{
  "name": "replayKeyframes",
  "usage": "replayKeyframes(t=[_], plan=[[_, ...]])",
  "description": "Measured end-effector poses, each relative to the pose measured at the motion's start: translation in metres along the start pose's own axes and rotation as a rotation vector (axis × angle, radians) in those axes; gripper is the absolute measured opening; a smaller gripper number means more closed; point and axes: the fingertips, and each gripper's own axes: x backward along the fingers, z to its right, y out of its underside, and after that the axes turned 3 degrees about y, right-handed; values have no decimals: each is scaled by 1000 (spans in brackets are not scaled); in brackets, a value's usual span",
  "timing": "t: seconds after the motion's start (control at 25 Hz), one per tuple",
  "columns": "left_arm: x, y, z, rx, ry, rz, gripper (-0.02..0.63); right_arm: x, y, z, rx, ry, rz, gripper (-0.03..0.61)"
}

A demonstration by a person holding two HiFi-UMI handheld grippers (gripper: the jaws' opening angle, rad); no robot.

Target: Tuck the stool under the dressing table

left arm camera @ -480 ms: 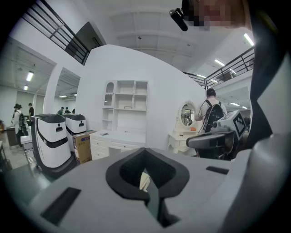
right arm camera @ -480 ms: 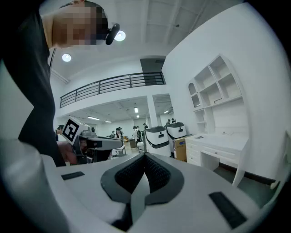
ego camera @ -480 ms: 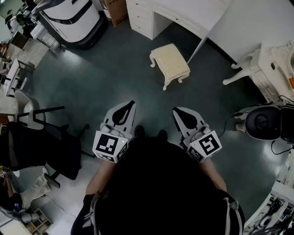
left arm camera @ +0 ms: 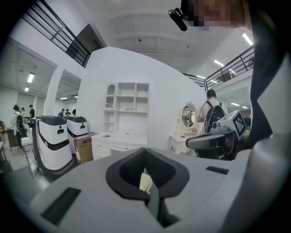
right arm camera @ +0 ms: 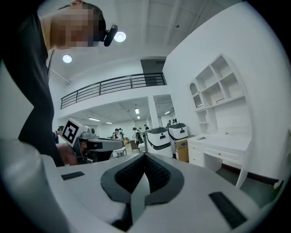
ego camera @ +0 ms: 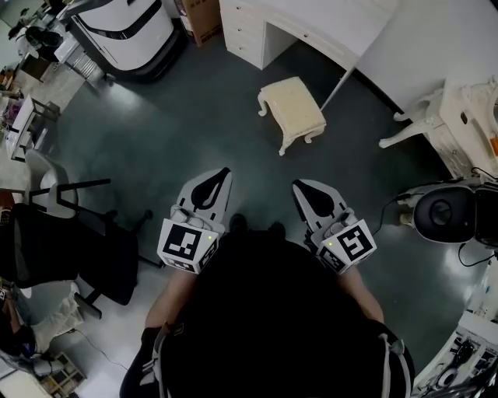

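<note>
2 tools side by side near the body: left tool (ego camera: 220, 180) and right tool (ego camera: 300, 191), each with jaws together, nothing between. Cream stool (ego camera: 292, 107) out on the dark floor (ego camera: 171, 132), far ahead, just before the white dressing table (ego camera: 327, 23), not under it.

Lab hall: mezzanine railing (right arm camera: 113, 84), white robots (left arm camera: 53, 141), staged dressing table (ego camera: 327, 23).
</note>
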Motion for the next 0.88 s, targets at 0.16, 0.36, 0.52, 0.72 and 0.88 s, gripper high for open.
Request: replayKeyframes(t=[0.16, 0.36, 0.52, 0.72, 0.88], plan=[[11, 0, -24, -4, -3, 6, 5, -22, -5, -10, -24, 3, 29, 18], [27, 7, -51, -11, 22, 13, 5, -50, -4, -32, -91, -17, 51, 20], [35, 15, -72, -15, 32, -3, 5, -69, -1, -49, -111, -23, 54, 20], [29, 20, -83, 4, 53, 1, 5, -79, 7, -48, -118, -11, 17, 20], [8, 20, -92, 22, 58, -12, 5, -89, 4, -30, -123, -1, 15, 20]])
